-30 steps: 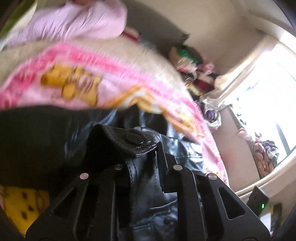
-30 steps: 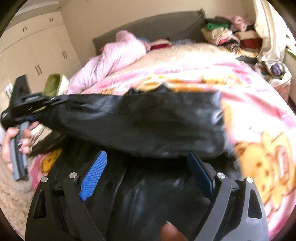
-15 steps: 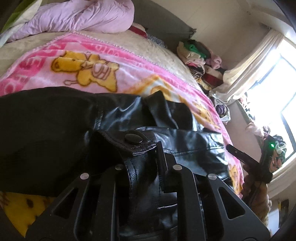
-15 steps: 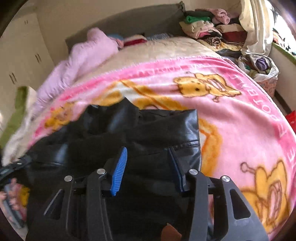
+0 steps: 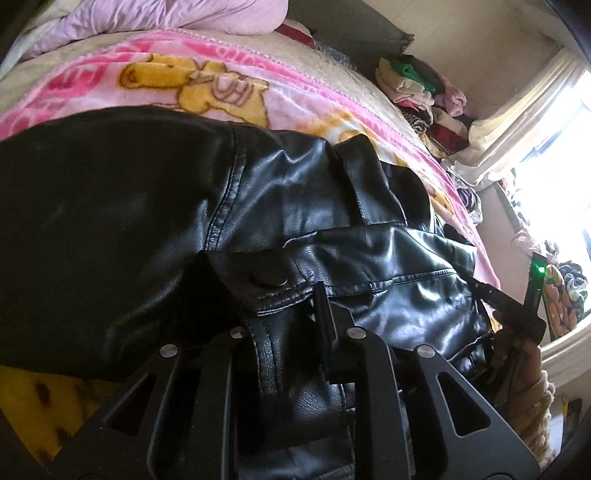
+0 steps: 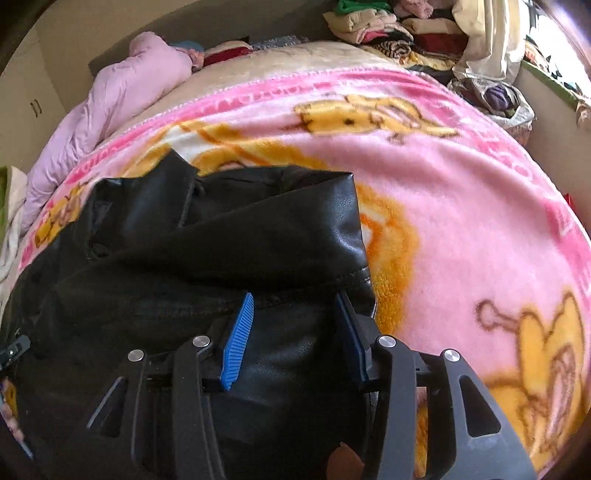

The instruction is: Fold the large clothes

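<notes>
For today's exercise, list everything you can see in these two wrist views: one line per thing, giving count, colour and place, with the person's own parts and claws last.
Leather jacket: one, black, spread on the blanket.
Blanket: one, pink with yellow cartoon figures, covering the bed.
Padded coat: one, lilac, at the far left of the bed.
Clothes pile: one heap, mixed colours, beyond the bed near the window.
Curtain: one, cream, beside the bright window.
Left claw: one, black, shut on the jacket's snap tab.
Right claw: one, black with blue pads, jaws round a jacket fold.
</notes>
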### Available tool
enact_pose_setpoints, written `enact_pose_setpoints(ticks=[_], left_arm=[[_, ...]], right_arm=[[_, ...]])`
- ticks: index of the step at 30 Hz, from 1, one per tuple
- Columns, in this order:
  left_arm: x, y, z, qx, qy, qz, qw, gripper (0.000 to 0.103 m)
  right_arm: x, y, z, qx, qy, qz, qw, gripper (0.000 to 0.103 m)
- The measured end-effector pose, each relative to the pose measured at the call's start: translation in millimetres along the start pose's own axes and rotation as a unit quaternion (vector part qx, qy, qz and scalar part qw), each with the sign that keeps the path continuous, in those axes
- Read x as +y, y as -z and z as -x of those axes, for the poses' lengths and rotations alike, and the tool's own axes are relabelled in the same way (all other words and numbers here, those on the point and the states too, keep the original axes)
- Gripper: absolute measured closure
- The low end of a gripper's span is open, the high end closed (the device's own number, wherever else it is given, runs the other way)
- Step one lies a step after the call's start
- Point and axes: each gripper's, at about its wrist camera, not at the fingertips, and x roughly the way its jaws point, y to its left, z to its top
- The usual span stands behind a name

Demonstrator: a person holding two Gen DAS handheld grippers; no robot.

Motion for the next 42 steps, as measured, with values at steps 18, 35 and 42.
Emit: enact_pose_setpoints(ticks=[18,35,42], left_arm=[[-61.8,11.6,58.6,-0.028,-0.02,-0.089,0.9954,0.059],[-14.5,36.7,7.1,0.045,-0.027,-0.042,0.9978,0.063],[-15.8,37.0,16.2,0.037,-0.022,-0.038,0.9984,0.063]], right_arm=[[52.2,61.8,93.8,-0.037,-0.094,0.058,0.993,0.048],[34.6,75.9,44.2,0.049,-0.069,0.016,0.996,0.044],[43.4,76.8,60.7,0.023,-0.059,0.021,0.998,0.038]])
